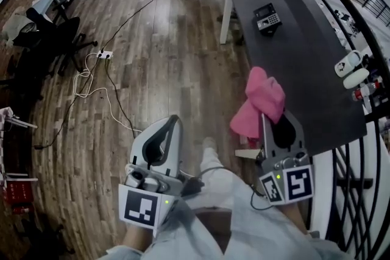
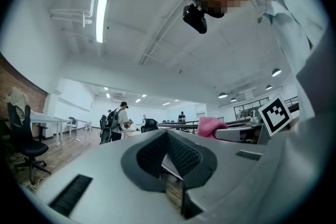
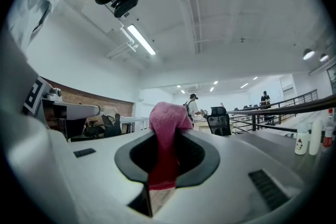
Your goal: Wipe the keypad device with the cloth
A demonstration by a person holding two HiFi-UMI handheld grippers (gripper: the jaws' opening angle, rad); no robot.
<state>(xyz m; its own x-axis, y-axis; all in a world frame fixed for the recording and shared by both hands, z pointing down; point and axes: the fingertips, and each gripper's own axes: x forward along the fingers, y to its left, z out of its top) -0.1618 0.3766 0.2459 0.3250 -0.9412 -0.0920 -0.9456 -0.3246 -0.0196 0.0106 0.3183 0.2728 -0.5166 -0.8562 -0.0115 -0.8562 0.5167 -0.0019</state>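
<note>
— Pink and soft, bunched in loose folds: where is the cloth [image 1: 263, 100] held?
— It is pinched between the closed jaws of the right gripper [image 1: 272, 123], at the near edge of the table [image 1: 292, 52].
— And the left gripper [image 1: 166, 131]?
— Its jaws are shut on nothing, above the wood floor [image 1: 152, 58].
— The keypad device [image 1: 267, 16]?
— It is set at the far end of the flat, dark tabletop, well apart from the cloth: a small black box with pale keys.
— So which step is in hand?
— The approach, it is judged; no wiping is begun. The cloth must be carried far forward and pressed onto the keys.
</note>
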